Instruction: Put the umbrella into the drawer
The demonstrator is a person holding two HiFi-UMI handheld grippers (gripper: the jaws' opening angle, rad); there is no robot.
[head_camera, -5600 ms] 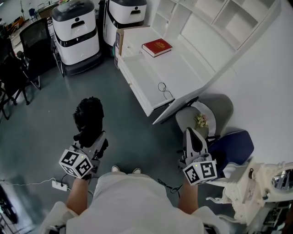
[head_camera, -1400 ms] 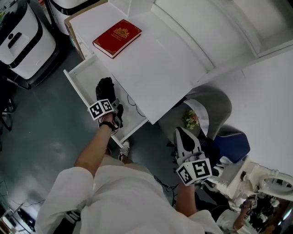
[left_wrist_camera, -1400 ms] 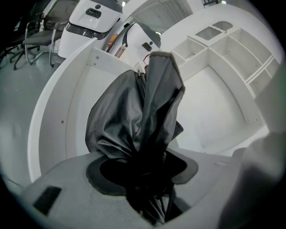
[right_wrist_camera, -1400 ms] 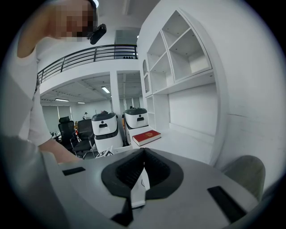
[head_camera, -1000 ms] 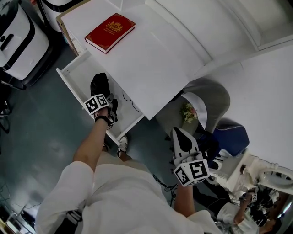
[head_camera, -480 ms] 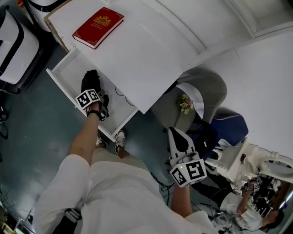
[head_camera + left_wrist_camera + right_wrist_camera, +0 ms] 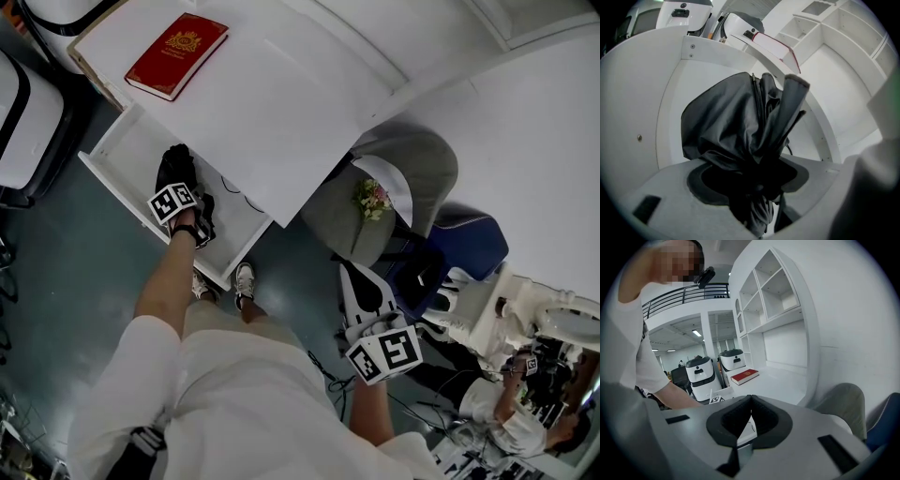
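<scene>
Black folded umbrella (image 7: 172, 167): inside the open white drawer (image 7: 124, 150), near its middle, with the loosely bundled canopy pointing toward the drawer's back. Whether it rests on the drawer floor cannot be told.

Left gripper (image 7: 181, 189): reaches down into the drawer at the end of the person's outstretched arm. Its jaws are clamped round the near end of the umbrella, whose dark fabric fills the gap between them. They have just eased slightly wider with the umbrella between them.

A thin dark cable (image 7: 236, 194) lies on the drawer floor just beside the umbrella, on the side toward the white desk top (image 7: 281, 103) that overhangs the drawer. A red book (image 7: 176, 55) lies flat on that desk top, well apart from the drawer opening.

Right gripper (image 7: 354, 281): held well apart from the drawer, at the person's other side, near a grey chair (image 7: 422, 164) and a blue chair (image 7: 473, 246). Its fingertips are pressed together and nothing is between them.

A small bunch of flowers (image 7: 372, 197) sits on the grey chair.
</scene>
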